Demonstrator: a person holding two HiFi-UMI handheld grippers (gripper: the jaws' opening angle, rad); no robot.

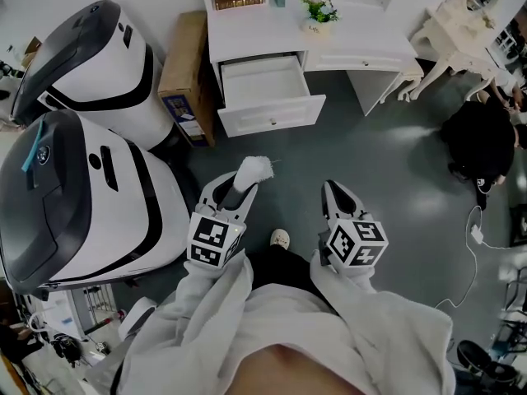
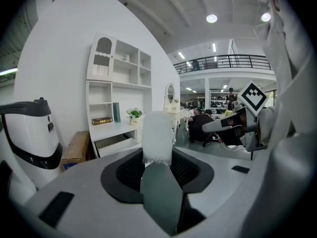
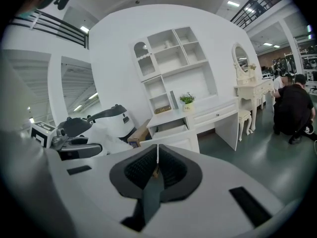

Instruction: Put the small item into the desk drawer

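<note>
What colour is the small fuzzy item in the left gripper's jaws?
The fuzzy item is white; see the left gripper view.

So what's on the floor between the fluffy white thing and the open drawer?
Nothing: only bare grey floor lies between the fluffy white thing in the left gripper and the open drawer, as the head view shows.

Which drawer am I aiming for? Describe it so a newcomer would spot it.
Find the white desk against the wall, with a small potted plant on top. The drawer sits under the desk's left end, next to the cardboard box on the floor. It is the only one pulled out; the drawer to its right is shut.
</note>
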